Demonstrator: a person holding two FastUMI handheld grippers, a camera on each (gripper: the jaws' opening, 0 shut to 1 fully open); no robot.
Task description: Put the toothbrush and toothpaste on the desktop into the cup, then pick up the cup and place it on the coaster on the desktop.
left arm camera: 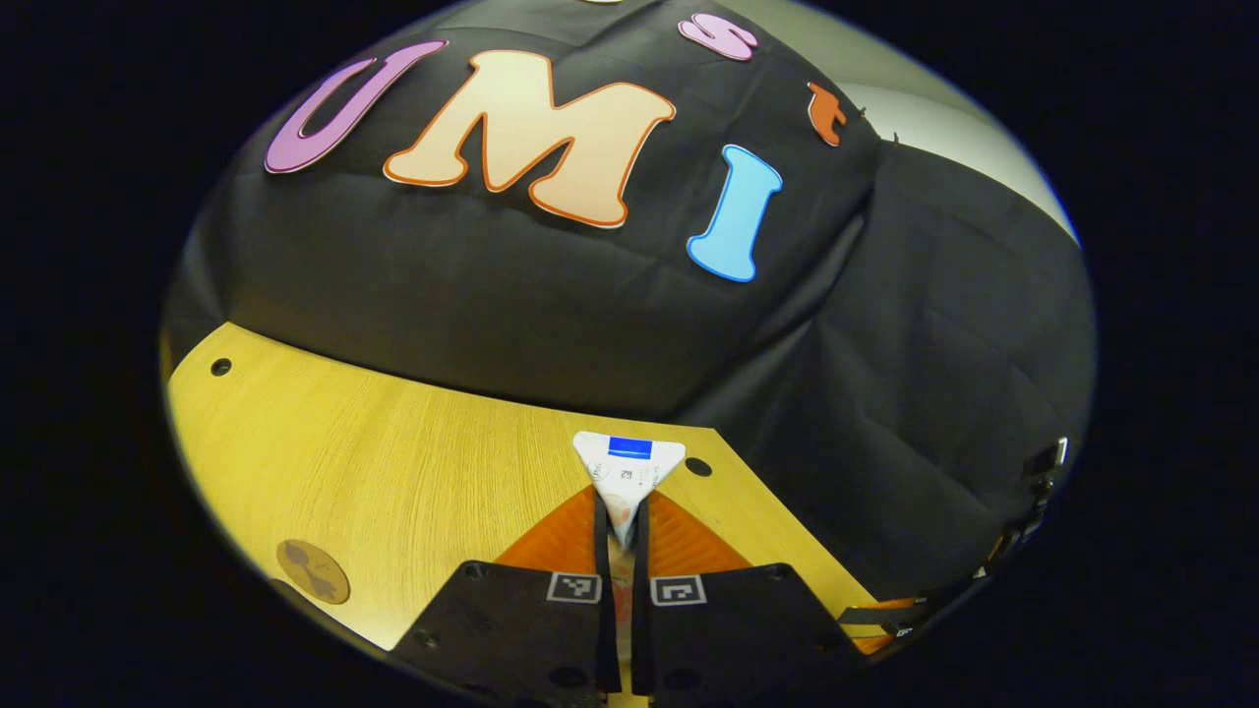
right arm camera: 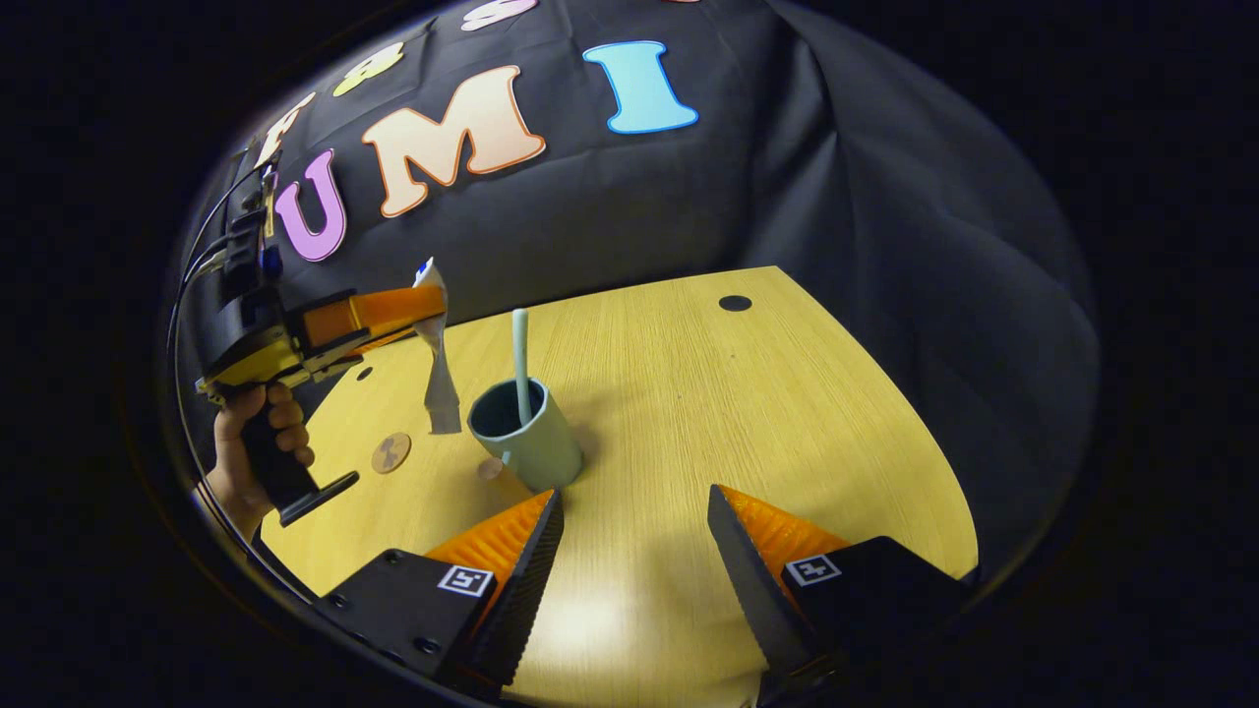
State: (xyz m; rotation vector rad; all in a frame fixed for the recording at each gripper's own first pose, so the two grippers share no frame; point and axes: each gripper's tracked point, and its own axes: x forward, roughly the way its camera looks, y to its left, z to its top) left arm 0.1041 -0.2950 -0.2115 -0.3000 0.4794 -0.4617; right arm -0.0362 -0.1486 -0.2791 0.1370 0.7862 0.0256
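My left gripper (left arm camera: 620, 531) is shut on the white toothpaste tube (left arm camera: 628, 472), whose flat crimped end with a blue patch sticks up between its fingers. In the right gripper view that left gripper (right arm camera: 428, 305) holds the toothpaste tube (right arm camera: 438, 374) hanging downward in the air, just left of the cup. The pale teal cup (right arm camera: 531, 442) stands upright on the wooden desktop (right arm camera: 738, 413) with a light green toothbrush (right arm camera: 520, 354) standing in it. My right gripper (right arm camera: 634, 531) is open, low over the desk just in front of the cup. A round brown coaster (right arm camera: 391, 453) (left arm camera: 313, 570) lies left of the cup.
A hand (right arm camera: 258, 442) grips the left gripper's handle at the left edge. A small round disc (right arm camera: 489, 468) lies on the desk by the cup's base. Dark holes (right arm camera: 735, 303) mark the desk near its far edge. Black cloth wall rises behind the desk.
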